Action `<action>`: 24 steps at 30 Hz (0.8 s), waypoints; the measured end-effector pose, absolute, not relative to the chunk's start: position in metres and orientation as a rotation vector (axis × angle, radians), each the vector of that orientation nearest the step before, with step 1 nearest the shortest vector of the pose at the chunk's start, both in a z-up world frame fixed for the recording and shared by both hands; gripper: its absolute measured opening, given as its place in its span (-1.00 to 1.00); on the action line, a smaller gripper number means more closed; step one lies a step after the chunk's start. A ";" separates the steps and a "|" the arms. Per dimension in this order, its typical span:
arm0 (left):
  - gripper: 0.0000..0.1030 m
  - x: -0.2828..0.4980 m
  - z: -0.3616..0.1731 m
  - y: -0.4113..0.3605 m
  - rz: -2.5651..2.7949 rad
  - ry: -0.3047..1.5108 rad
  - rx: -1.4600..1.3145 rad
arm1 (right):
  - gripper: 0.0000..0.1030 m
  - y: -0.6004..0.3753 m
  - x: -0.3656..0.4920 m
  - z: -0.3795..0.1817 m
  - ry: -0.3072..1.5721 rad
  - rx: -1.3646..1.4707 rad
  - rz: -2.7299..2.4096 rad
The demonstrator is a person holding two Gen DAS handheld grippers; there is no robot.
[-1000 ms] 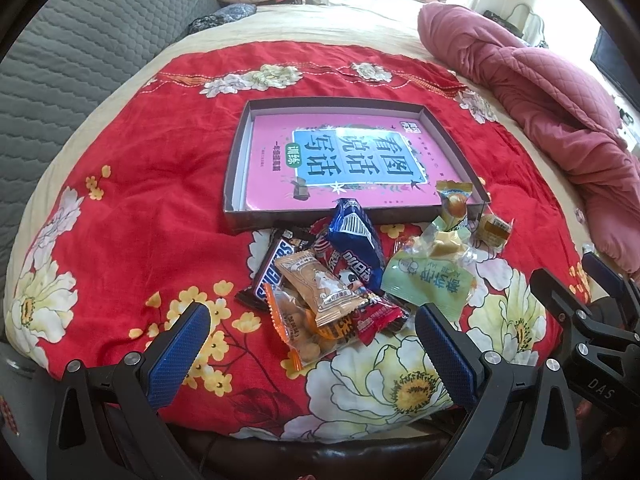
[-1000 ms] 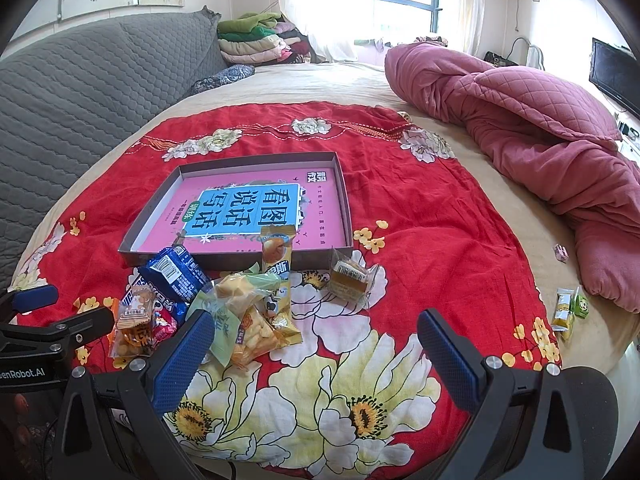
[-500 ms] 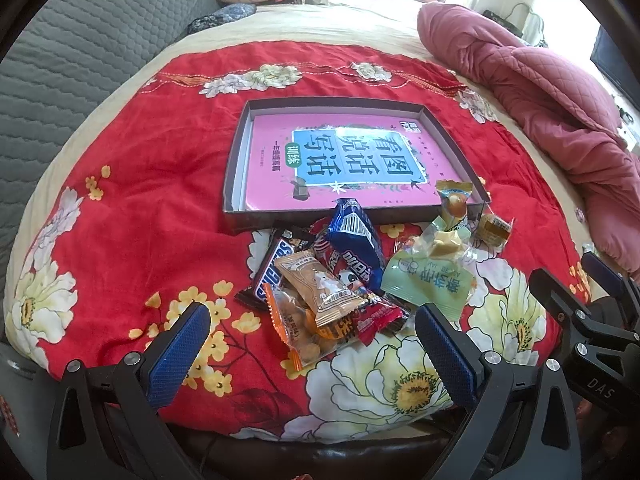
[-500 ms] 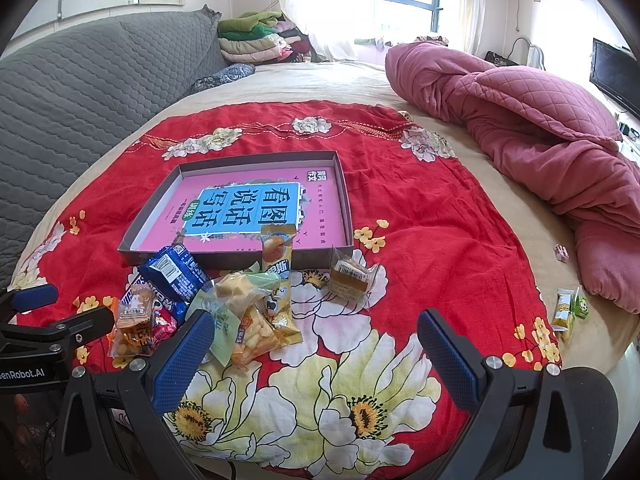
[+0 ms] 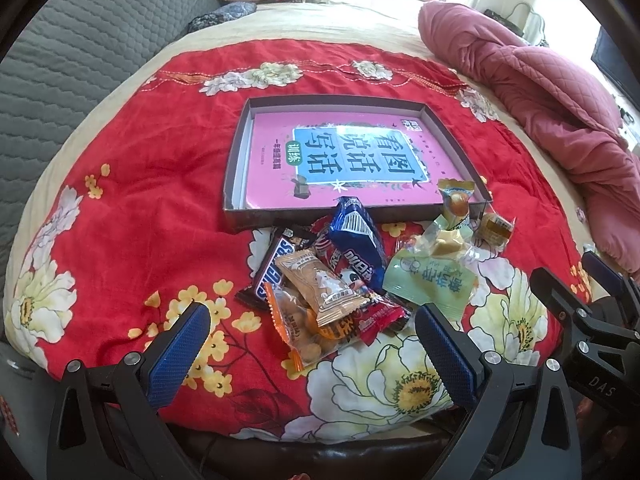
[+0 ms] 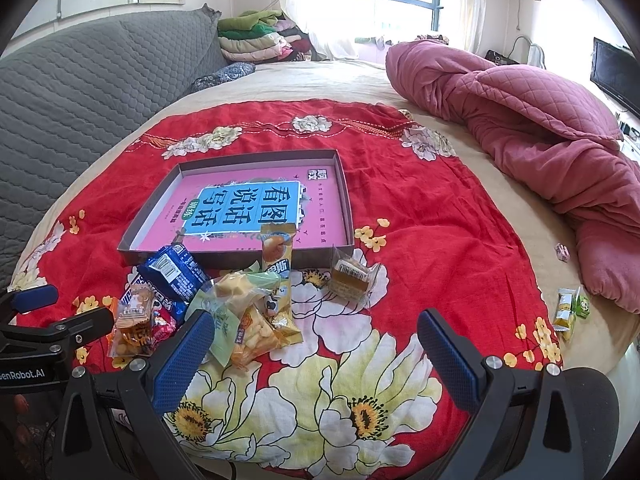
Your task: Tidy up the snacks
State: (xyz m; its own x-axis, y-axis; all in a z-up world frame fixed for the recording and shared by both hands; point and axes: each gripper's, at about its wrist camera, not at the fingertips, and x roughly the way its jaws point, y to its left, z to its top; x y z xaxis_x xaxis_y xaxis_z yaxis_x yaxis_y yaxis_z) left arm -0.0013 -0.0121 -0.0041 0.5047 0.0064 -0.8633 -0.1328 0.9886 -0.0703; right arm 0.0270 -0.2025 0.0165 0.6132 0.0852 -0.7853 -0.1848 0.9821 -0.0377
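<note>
A heap of wrapped snacks lies on the red flowered cloth (image 5: 132, 184) just in front of a shallow dark box (image 5: 236, 168) that holds a pink book (image 5: 352, 160). The heap has a Snickers bar (image 5: 272, 270), a blue packet (image 5: 356, 236), a tan packet (image 5: 324, 284), a green packet (image 5: 432, 280) and a small cake (image 6: 352, 274). My left gripper (image 5: 312, 354) is open and empty, just short of the heap. My right gripper (image 6: 316, 356) is open and empty, to the right of the heap; the box shows there too (image 6: 344, 184).
A pink quilt (image 6: 540, 120) is bunched at the right of the bed. Two small packets (image 6: 570, 308) lie near the bed's right edge. A grey padded headboard (image 6: 80, 80) stands at the left, with folded clothes (image 6: 256, 38) at the back.
</note>
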 end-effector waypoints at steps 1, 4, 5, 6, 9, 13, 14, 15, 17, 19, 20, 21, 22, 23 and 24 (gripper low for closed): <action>0.98 -0.001 -0.004 -0.012 0.085 1.039 -0.133 | 0.98 -0.202 0.027 0.017 0.898 -0.120 0.156; 0.98 -0.001 -0.005 -0.011 0.087 1.040 -0.137 | 0.98 -0.203 0.028 0.017 0.900 -0.119 0.155; 0.98 -0.001 -0.005 -0.011 0.088 1.042 -0.138 | 0.98 -0.202 0.028 0.017 0.900 -0.120 0.155; 0.98 0.000 -0.006 -0.010 0.089 1.042 -0.140 | 0.98 -0.203 0.028 0.017 0.902 -0.119 0.155; 0.98 0.001 -0.007 -0.010 0.089 1.043 -0.142 | 0.98 -0.203 0.029 0.017 0.903 -0.118 0.156; 0.98 0.001 -0.007 -0.010 0.088 1.043 -0.142 | 0.98 -0.203 0.030 0.015 0.906 -0.113 0.158; 0.98 0.001 -0.007 -0.009 0.088 1.042 -0.145 | 0.98 -0.204 0.031 0.015 0.907 -0.109 0.157; 0.98 0.002 -0.007 -0.008 0.089 1.040 -0.149 | 0.98 -0.205 0.032 0.014 0.908 -0.105 0.156; 0.98 0.004 -0.008 -0.004 0.090 1.039 -0.159 | 0.98 -0.208 0.036 0.013 0.913 -0.093 0.149; 0.98 0.006 -0.009 0.000 0.092 1.039 -0.174 | 0.98 -0.210 0.038 0.011 0.918 -0.080 0.144; 0.98 0.007 -0.010 0.002 0.093 1.040 -0.184 | 0.98 -0.212 0.039 0.011 0.920 -0.075 0.140; 0.98 0.009 -0.011 0.005 0.093 1.043 -0.194 | 0.98 -0.214 0.041 0.010 0.922 -0.071 0.137; 0.98 0.010 -0.012 0.007 0.094 1.047 -0.203 | 0.98 -0.215 0.042 0.009 0.925 -0.066 0.133; 0.98 0.012 -0.013 0.009 0.092 1.049 -0.212 | 0.98 -0.217 0.044 0.009 0.926 -0.061 0.131; 0.98 0.014 -0.015 0.010 0.090 1.051 -0.218 | 0.98 -0.218 0.045 0.008 0.926 -0.058 0.129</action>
